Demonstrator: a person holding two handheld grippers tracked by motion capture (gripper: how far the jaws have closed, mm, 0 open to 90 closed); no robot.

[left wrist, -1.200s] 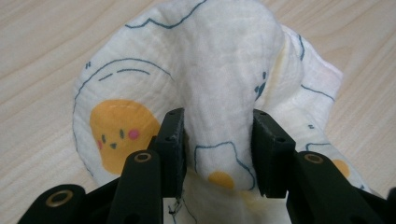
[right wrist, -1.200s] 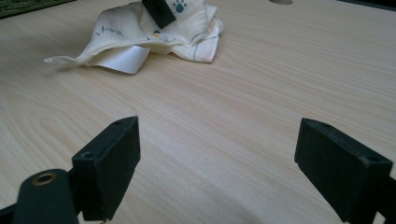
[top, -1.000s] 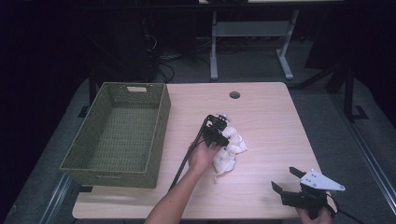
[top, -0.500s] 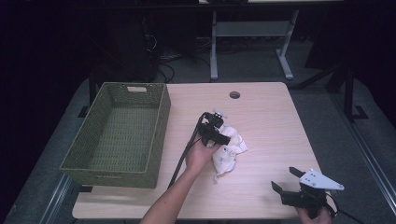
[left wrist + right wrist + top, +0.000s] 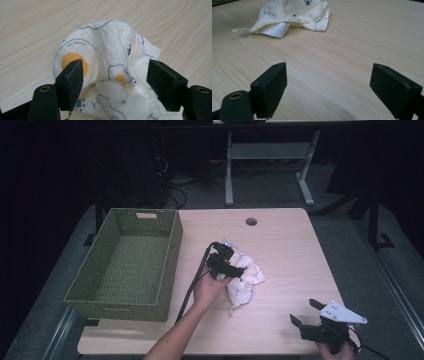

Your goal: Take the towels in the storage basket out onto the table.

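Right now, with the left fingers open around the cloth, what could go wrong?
1. The left gripper has just been opening; the crumpled cloth bulges between its fingers, so a fold may snag and drag if it lifts.
2. The cloth sits bunched on the table, well short of the basket; a loose regrasp may catch one layer only.

My cloth (image 5: 110, 57) is cream white with dark blue line doodles, orange-yellow blobs and little teal paw prints. My grippers' pads (image 5: 71, 83) are plain black. The table (image 5: 285, 245) is pale woodgrain, and the woven basket (image 5: 125, 265) is olive green.
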